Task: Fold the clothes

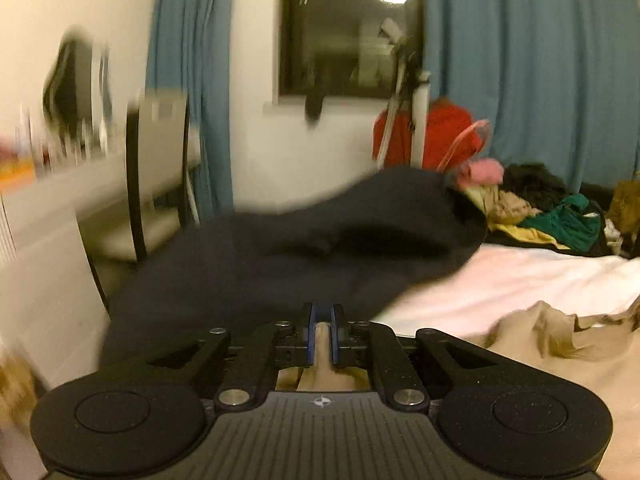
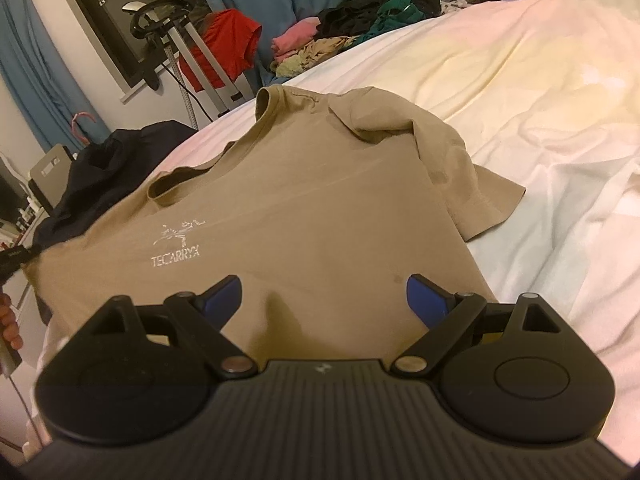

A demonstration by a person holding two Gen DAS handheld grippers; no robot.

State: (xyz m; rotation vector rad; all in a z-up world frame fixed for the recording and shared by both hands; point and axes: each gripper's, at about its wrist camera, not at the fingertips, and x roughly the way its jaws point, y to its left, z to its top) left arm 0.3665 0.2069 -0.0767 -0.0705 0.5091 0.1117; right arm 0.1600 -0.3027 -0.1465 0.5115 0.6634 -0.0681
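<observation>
A tan T-shirt (image 2: 304, 216) with a white chest logo lies front up on the white bed sheet (image 2: 520, 92). Its right sleeve is crumpled. My right gripper (image 2: 324, 300) is open, its blue pads spread just above the shirt's lower part. My left gripper (image 1: 323, 330) is shut on a fold of the tan T-shirt (image 1: 560, 344) at its left edge; in the right wrist view it shows at the far left (image 2: 16, 258). A dark navy garment (image 1: 280, 256) lies just beyond the left gripper.
A pile of mixed clothes (image 2: 344, 32) sits at the bed's far side. A red garment (image 2: 224, 48) hangs on a stand near the window. A chair (image 1: 160, 168) and a desk stand left of the bed. Blue curtains (image 1: 528, 64) hang behind.
</observation>
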